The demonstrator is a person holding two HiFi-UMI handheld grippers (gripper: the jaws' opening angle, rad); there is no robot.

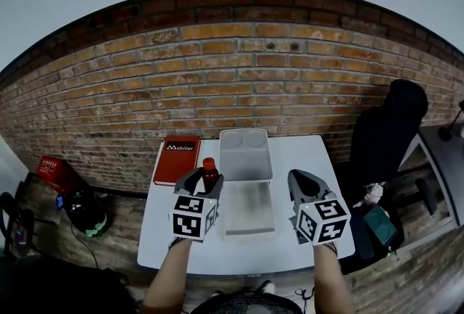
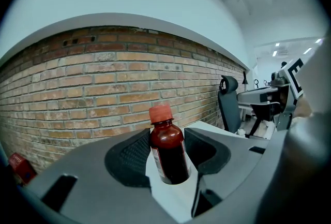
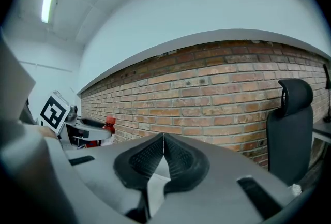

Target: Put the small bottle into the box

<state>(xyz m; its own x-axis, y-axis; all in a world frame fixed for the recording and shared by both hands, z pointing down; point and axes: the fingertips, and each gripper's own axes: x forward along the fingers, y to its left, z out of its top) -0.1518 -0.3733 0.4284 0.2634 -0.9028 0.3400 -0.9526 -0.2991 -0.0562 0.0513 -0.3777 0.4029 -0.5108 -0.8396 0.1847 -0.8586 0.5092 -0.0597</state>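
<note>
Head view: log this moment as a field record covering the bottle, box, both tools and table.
small bottle: dark, red cap, upright, between the left tool's jaws, left of the box
left tool: shut on the small bottle
right tool: jaws together, empty, right of the box
box: white, open, nothing inside
lid: folded back
red book: flat, far left of table
table: white, beside brick wall
task state: bottle not yet in box
</note>
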